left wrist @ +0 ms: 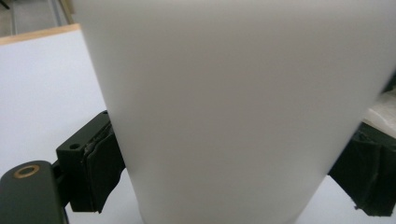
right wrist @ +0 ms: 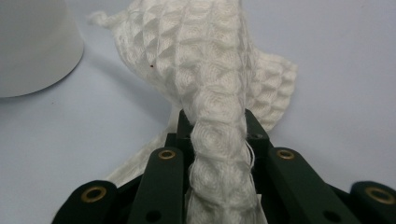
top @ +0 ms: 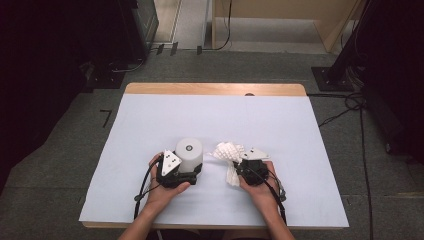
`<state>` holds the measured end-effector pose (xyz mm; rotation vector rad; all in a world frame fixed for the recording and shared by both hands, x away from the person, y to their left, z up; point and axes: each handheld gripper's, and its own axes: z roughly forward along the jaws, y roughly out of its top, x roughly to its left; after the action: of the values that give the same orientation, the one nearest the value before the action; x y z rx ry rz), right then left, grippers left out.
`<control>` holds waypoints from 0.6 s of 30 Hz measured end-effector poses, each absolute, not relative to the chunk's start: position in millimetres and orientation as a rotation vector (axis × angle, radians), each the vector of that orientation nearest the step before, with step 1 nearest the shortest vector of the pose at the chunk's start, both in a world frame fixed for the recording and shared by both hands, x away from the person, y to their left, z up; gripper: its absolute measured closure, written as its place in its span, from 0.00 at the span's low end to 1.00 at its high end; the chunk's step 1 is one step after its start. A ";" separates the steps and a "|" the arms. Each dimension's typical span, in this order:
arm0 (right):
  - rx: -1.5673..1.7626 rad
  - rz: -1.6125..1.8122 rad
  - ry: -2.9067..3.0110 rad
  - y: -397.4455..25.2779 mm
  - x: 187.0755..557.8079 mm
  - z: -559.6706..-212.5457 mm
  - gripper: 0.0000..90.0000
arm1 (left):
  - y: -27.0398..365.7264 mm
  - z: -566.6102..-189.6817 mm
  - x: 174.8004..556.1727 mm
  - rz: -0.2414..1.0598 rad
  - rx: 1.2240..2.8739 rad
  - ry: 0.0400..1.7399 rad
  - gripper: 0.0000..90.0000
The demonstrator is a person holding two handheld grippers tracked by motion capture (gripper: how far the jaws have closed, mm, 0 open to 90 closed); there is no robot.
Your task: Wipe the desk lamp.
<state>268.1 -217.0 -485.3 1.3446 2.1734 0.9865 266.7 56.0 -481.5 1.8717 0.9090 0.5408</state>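
The left gripper (top: 192, 172) clamps the upright white cup (top: 189, 154); the right gripper (top: 240, 165), closed on the waffle cloth (top: 228, 152), holds it just beside the cup's right.

This looks like a lab or test room set up for recording. A small wooden tabletop (top: 215, 89) covered by a plain white sheet (top: 210, 125) stands alone on grey carpet floor (top: 60, 165). Black cables (top: 350, 107) trail across the carpet at the right, dark equipment racks (top: 135, 25) stand at the left, and a black stand base (top: 330, 77) sits beside light wooden furniture (top: 280, 20) at the back.
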 end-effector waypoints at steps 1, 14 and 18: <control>1.357 0.988 2.183 -216.2 268.1 -486.6 0.83 | 56.6 -481.9 264.8 0.545 1.882 0.908 0.09; 1.395 1.016 2.245 -211.4 270.9 -482.6 0.54 | 71.4 -471.3 250.4 0.539 1.784 0.854 0.07; 1.433 1.000 2.254 -213.0 271.4 -484.0 0.55 | 70.0 -467.2 250.9 0.545 1.768 0.850 0.07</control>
<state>271.4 -213.0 -484.0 1.4330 2.2536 1.0001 250.9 70.0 -467.2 1.7680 0.8495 0.5452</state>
